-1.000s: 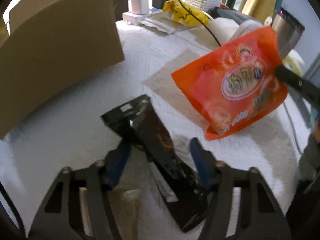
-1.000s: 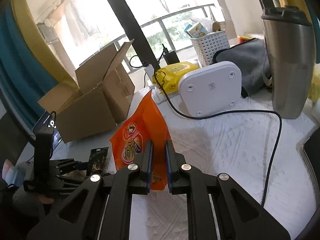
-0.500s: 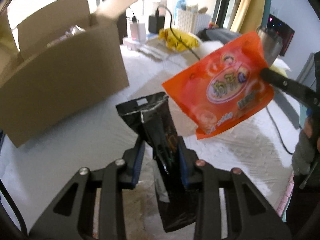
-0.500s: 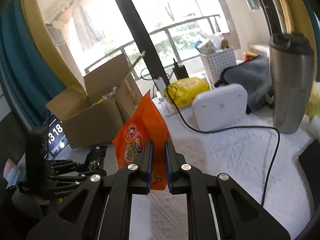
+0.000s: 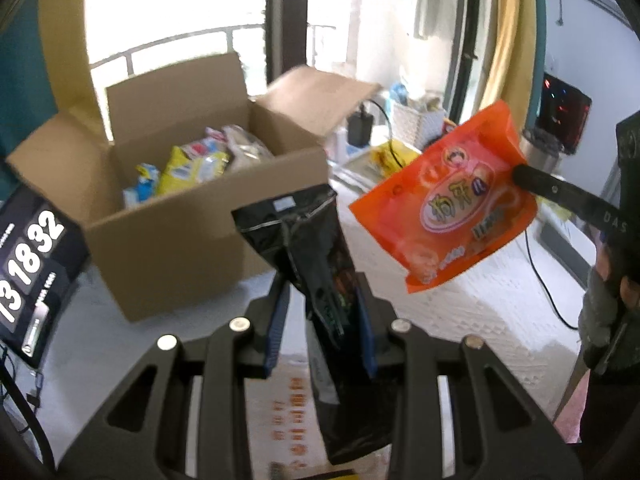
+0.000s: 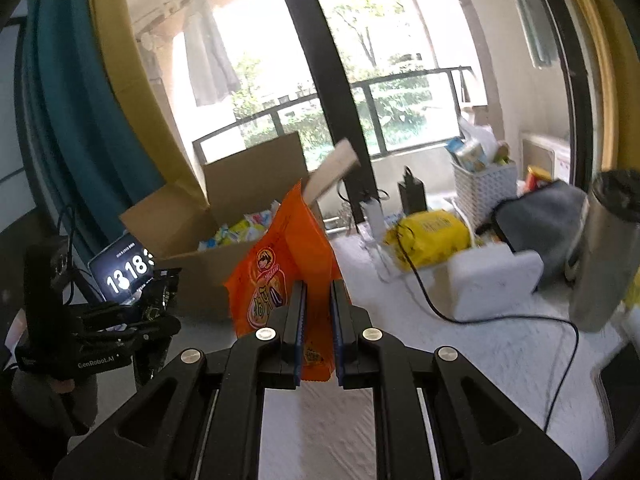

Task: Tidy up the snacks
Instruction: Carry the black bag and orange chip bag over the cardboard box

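Whereas a second ago the left gripper (image 5: pixel 322 320) stood open around a black snack packet (image 5: pixel 316 256) lying on the white table covering (image 5: pixel 500 320), its blue pads are now clamped tight on that packet, which hangs clear of the table, upper end tilted toward the open cardboard box (image 5: pixel 200 240). Right gripper (image 6: pixel 318 332): same as before, nearly closed on the lower edge of an orange snack bag (image 6: pixel 280 276), bag upright and in the air. Both views have swung upward since then; the box interior now shows, with yellow, blue and white snack packs (image 5: pixel 188 168) already inside. Orange bag sits right of the box and a little nearer the camera in the left wrist view; black packet is in front of the box's near wall, not yet over the opening. Judgement: both pickups done, both hands loaded, and the carry toward the box is the step in hand. Clock display (image 5: pixel 28 256) stands beside the box.
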A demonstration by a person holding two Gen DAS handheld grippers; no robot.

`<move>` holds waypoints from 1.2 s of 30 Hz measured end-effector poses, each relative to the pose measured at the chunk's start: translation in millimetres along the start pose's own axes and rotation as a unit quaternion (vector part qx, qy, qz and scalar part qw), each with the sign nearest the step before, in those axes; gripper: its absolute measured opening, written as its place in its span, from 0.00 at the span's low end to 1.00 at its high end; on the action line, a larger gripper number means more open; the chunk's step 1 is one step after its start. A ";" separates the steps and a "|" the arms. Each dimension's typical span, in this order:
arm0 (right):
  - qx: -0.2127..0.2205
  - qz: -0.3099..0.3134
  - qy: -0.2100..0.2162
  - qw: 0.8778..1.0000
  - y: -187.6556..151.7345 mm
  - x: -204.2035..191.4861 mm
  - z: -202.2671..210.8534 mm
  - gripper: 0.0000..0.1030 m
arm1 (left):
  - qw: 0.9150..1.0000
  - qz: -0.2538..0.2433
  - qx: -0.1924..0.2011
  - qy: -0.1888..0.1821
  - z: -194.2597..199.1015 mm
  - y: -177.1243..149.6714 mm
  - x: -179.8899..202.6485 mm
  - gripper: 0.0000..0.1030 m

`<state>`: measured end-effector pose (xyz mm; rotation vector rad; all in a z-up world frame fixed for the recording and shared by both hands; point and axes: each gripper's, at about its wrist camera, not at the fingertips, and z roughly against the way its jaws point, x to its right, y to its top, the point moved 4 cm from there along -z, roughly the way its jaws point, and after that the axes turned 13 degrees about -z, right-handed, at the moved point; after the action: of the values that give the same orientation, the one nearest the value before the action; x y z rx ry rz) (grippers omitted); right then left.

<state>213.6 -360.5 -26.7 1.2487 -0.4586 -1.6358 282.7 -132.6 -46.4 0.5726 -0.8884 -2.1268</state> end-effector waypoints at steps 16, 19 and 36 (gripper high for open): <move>0.022 0.066 0.027 0.997 40.7 -78.4 -39.5 0.09 | 0.994 0.032 0.071 0.072 32.9 30.9 -102.6 0.32; 0.034 0.078 0.034 0.996 53.7 -90.2 -45.2 0.09 | 0.993 0.033 0.083 0.082 35.3 39.1 -120.4 0.32; 0.069 0.107 0.056 0.990 102.1 -136.3 -121.1 0.08 | 0.978 0.079 0.148 0.122 6.8 89.4 -188.8 0.32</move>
<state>366.0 -257.4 72.4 1.3363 -0.6217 -1.3643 437.2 -26.0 45.7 0.8629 -1.0791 -1.7484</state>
